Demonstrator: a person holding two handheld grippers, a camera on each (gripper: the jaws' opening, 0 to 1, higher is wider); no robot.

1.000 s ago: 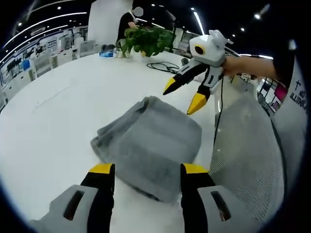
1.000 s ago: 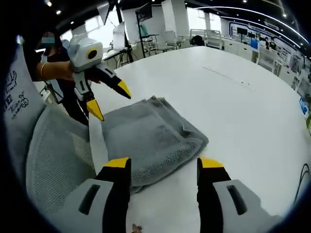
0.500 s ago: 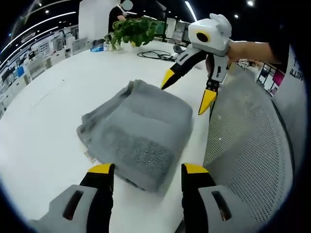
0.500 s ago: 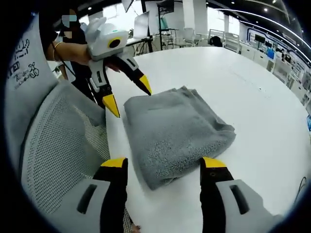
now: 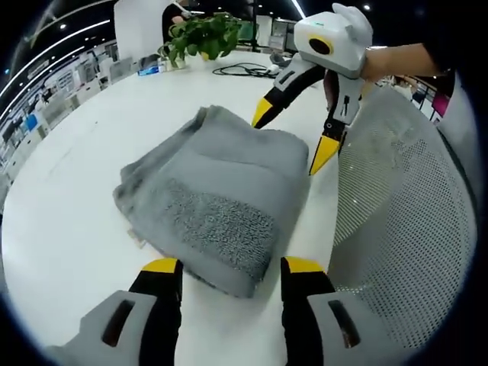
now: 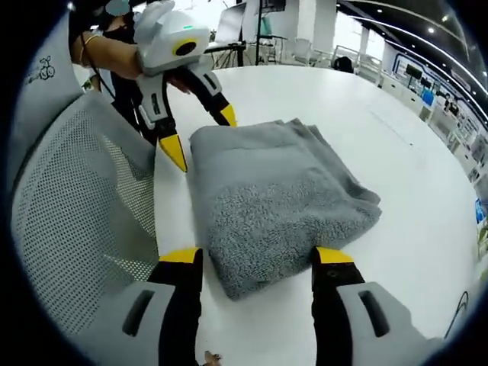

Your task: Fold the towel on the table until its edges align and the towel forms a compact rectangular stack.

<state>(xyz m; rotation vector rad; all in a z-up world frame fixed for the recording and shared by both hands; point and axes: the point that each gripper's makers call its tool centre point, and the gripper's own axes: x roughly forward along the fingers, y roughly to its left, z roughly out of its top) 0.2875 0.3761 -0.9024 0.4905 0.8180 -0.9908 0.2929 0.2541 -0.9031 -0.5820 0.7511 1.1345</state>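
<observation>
A grey towel [image 5: 217, 202] lies folded into a thick rectangular stack on the white table [image 5: 69, 221], near the table's edge. My left gripper [image 5: 229, 268] stands open just short of one short end of the stack, nothing between its yellow tips. Across the stack the right gripper [image 5: 293, 133] hangs open over the far end. In the right gripper view the towel [image 6: 274, 198] reaches from my open right gripper [image 6: 255, 259] up to the left gripper [image 6: 200, 137], held open in a person's hand at the far corner.
A grey mesh chair back [image 5: 389, 229] stands against the table edge beside the towel, seen again as the chair back [image 6: 76, 229]. A potted plant [image 5: 202, 34] and a black cable [image 5: 244, 70] sit at the table's far side. A person [image 6: 114, 53] stands behind.
Both cameras have closed in on the towel and swung over it, so the stack looks larger and nearer. The towel itself lies as before. Both grippers stay open.
</observation>
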